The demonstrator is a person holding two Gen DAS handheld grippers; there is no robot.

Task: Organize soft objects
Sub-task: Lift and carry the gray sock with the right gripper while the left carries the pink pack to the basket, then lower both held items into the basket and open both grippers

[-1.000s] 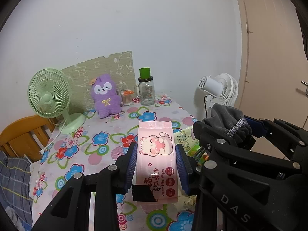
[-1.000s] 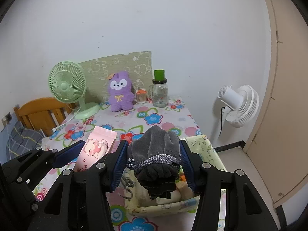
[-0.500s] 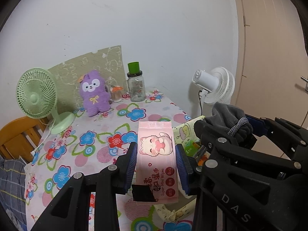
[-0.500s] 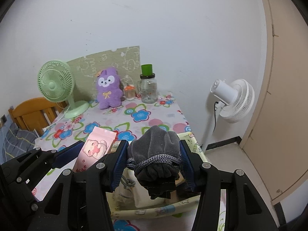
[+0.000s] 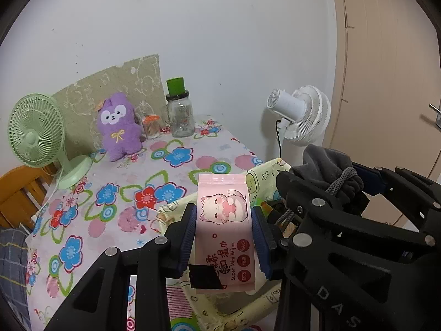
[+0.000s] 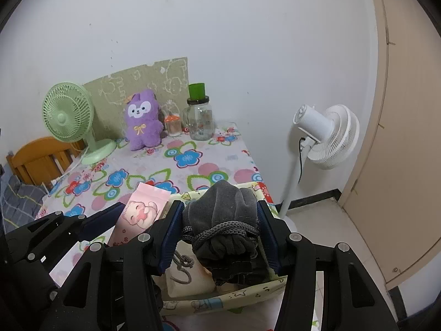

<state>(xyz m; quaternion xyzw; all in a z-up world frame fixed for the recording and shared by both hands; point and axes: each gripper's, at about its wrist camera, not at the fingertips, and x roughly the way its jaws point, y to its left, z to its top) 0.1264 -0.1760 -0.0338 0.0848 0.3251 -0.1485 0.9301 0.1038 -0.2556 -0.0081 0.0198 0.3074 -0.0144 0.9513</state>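
My left gripper (image 5: 223, 237) is shut on a pink pack of wet wipes (image 5: 224, 220) with a cartoon cat, held above the table's near right corner. My right gripper (image 6: 220, 234) is shut on a grey rolled cloth bundle (image 6: 224, 220) tied with a grey cord, held over a yellow patterned fabric bin (image 6: 220, 300). The bin also shows in the left wrist view (image 5: 256, 182), under both grippers. The wipes pack shows in the right wrist view (image 6: 140, 212), left of the bundle. A purple plush toy (image 5: 118, 127) sits at the back of the table.
The table has a flowered cloth (image 5: 110, 193). A green desk fan (image 5: 35, 135), a glass jar with a green lid (image 5: 179, 113) and a small orange-topped jar (image 5: 151, 125) stand at the back. A white floor fan (image 6: 325, 135) stands right of the table, a wooden chair (image 6: 38, 157) left.
Both grippers have drawn back and up from the table with their loads still held. The bin now lies more fully under them, and the back objects look farther off.
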